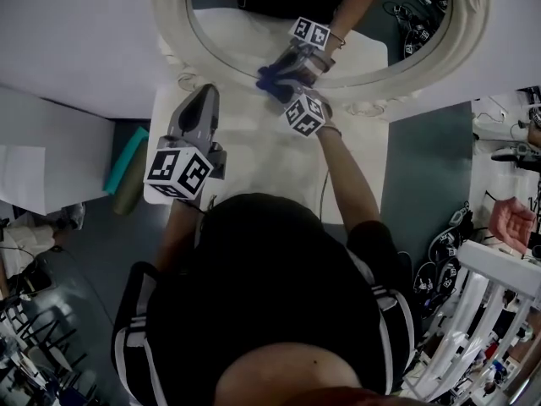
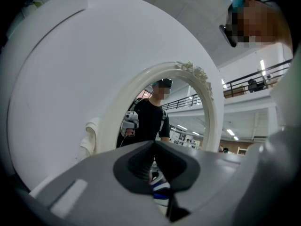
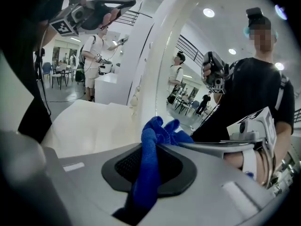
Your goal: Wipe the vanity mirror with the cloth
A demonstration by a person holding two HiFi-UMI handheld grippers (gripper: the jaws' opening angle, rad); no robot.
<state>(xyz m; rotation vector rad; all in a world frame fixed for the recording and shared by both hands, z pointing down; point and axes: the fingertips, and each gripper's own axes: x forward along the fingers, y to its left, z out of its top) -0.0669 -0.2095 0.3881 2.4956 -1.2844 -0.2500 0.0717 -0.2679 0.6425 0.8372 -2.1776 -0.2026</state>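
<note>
We are holding the right gripper (image 3: 153, 145) clamped on the blue cloth (image 3: 162, 131). The cloth is running down between the closed jaws, and a bunched end is sticking out past their tips. That bunch is sitting at the lower edge of the mirror (image 1: 254, 32), at the glass or just off it. The gripper's own reflection is meeting it there, so contact looks likely, though we cannot be sure.

The left gripper (image 2: 153, 145) is idling with its jaws together and nothing gripped that we can make out. It is hanging over the white table (image 1: 254, 142), left of the right gripper and short of the frame (image 1: 169, 15).

The coming stroke is turning on 1 relation. From the cloth, nearly all the glass is lying above and to the right, since the oval is standing upright with its long axis vertical. We are starting at the bottom left of the glass, so the wipe needs to travel up and across — away from the frame, which is just beside the cloth on its left. The right gripper is the nearer of the 2 and the only one carrying the cloth, so the job is falling to it.
</note>
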